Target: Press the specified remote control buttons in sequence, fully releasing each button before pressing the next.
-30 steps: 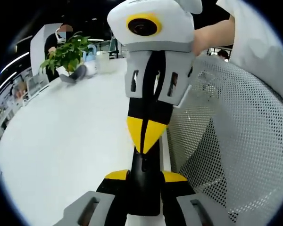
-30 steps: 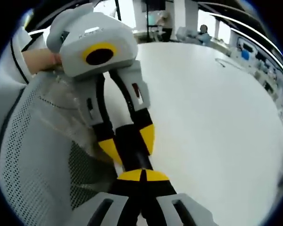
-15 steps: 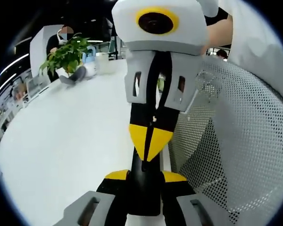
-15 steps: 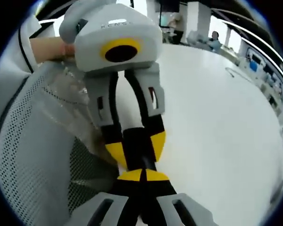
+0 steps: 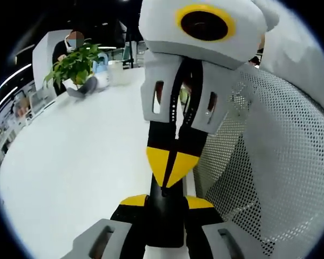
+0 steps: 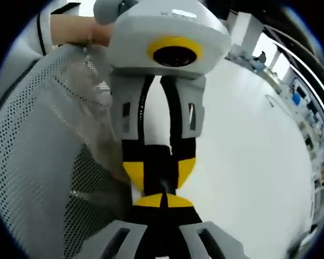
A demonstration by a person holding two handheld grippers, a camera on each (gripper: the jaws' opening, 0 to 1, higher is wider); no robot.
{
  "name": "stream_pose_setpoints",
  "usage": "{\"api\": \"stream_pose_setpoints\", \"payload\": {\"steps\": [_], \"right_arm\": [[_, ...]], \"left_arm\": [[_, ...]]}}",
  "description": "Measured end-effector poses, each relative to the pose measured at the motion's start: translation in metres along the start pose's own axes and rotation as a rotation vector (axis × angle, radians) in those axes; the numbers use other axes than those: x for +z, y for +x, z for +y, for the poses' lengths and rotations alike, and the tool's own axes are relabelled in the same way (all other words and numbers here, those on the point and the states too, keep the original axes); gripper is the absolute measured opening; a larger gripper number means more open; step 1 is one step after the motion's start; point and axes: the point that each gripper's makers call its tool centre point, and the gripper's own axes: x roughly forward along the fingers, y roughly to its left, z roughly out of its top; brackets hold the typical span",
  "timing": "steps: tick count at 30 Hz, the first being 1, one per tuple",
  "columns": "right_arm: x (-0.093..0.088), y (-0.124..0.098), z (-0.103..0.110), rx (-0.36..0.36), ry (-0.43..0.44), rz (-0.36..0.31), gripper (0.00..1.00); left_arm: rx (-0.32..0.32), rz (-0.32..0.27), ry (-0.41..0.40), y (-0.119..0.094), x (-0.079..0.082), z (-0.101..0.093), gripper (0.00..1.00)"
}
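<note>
Facing each other above one white bench [image 5: 70, 162], your left gripper [image 5: 166, 208] pinches the single black remote [image 5: 164, 221] in its jaws; your right gripper [image 6: 162, 202], jaws pressed together, meets the remote's end.

open office, white table [image 5: 70, 162], potted plant [image 5: 75, 62]

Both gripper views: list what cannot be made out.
Left gripper view: the slim black remote control, clamped in the left gripper, shows edge-on; buttons hidden.
Right gripper view: the right gripper has shut fingers covering the contact spot; which button, cannot tell.
</note>
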Motion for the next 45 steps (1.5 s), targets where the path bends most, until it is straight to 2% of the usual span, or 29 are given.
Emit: {"api": "stream_pose_setpoints", "payload": {"steps": [2, 4, 9, 13, 20, 22, 32, 36, 42, 45], "right_arm": [[0.0000, 0.0001, 0.0005, -0.014, -0.023, 0.008, 0.00], [-0.0001, 0.0001, 0.0000, -0.021, -0.005, 0.000, 0.00], [-0.0001, -0.0020, -0.0024, 0.014, 0.185, -0.074, 0.00], [-0.0001, -0.0033, -0.0034, 0.035, 0.246, -0.091, 0.00], [0.0058, -0.0024, 0.0025, 0.078, 0.247, -0.109, 0.00], [0.0052, -0.0017, 0.0009, 0.063, 0.193, -0.092, 0.00], [0.0044, 0.0005, 0.0021, 0.043, 0.173, -0.040, 0.00], [0.0041, 0.0008, 0.0010, 0.033, 0.192, -0.032, 0.00], [0.0052, 0.0035, -0.0025, -0.011, 0.140, 0.006, 0.00], [0.0049, 0.0031, -0.0023, -0.010, 0.118, 0.034, 0.00]], "left_arm": [[0.002, 0.003, 0.006, 0.0001, -0.0002, -0.0002, 0.24], [0.003, 0.002, 0.006, 0.0000, -0.0001, -0.0002, 0.24], [0.002, -0.002, 0.002, -0.0002, 0.0000, -0.0002, 0.24], [0.002, -0.004, -0.001, -0.0001, 0.0002, -0.0001, 0.24], [0.002, -0.005, -0.001, -0.0002, 0.0003, -0.0001, 0.24], [0.002, -0.006, -0.001, -0.0002, 0.0003, -0.0001, 0.24], [0.003, -0.002, 0.005, 0.0001, 0.0002, -0.0002, 0.24], [0.005, 0.001, 0.008, 0.0002, 0.0001, -0.0002, 0.24], [0.009, 0.003, 0.005, 0.0001, 0.0000, 0.0002, 0.24], [0.009, 0.001, 0.004, 0.0002, 0.0001, 0.0003, 0.24]]}}
